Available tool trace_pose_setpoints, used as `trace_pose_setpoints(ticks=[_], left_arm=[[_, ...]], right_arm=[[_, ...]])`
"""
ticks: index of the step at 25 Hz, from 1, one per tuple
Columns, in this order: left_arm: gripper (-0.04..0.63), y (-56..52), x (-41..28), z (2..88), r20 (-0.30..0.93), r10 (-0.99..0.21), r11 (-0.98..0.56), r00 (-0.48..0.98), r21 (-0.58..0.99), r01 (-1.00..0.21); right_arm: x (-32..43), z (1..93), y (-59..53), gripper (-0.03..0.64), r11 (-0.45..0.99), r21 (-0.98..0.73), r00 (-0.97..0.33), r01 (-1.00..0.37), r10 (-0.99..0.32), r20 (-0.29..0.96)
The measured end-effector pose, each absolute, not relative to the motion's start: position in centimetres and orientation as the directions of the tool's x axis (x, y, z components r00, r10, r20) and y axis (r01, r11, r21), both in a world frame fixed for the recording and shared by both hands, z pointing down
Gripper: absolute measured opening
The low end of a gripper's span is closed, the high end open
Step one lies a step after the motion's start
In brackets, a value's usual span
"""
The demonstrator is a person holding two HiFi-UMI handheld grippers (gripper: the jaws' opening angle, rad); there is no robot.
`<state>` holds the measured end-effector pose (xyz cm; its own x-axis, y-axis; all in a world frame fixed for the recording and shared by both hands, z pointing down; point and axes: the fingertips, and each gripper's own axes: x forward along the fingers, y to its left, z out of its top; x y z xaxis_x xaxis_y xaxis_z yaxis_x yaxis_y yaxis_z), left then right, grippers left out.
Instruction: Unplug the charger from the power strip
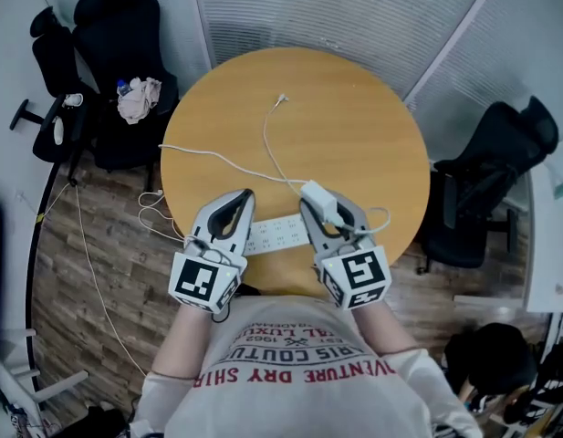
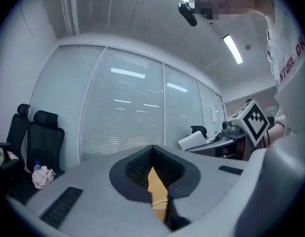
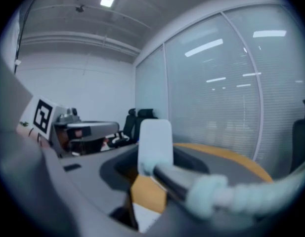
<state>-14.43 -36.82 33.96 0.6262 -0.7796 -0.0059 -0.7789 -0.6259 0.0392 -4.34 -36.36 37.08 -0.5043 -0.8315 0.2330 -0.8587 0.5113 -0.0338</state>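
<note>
Above the power strip (image 1: 276, 234), charger (image 1: 316, 196) clamped in jaws of right gripper (image 1: 328, 205); left gripper (image 1: 245, 196) jaws together.

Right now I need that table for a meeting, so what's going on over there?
A person stands at the round wooden table with a gripper in each hand. The right gripper is closed on the white charger, which looks clear of the power strip lying on the table's near edge. The charger's cable trails across the tabletop. The left gripper is shut and holds nothing.
</note>
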Motion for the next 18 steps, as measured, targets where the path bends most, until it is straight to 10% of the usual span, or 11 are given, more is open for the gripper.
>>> trace_pose_setpoints(ticks=[18], left_arm=[[0.032,-35.5,-17.1,33.7,-0.033,-0.832,-0.554,0.553,0.044,-0.831]], right_arm=[[-4.8,35.1,-35.6,0.155,0.522,-0.062,-0.525,-0.851,-0.838,0.15]])
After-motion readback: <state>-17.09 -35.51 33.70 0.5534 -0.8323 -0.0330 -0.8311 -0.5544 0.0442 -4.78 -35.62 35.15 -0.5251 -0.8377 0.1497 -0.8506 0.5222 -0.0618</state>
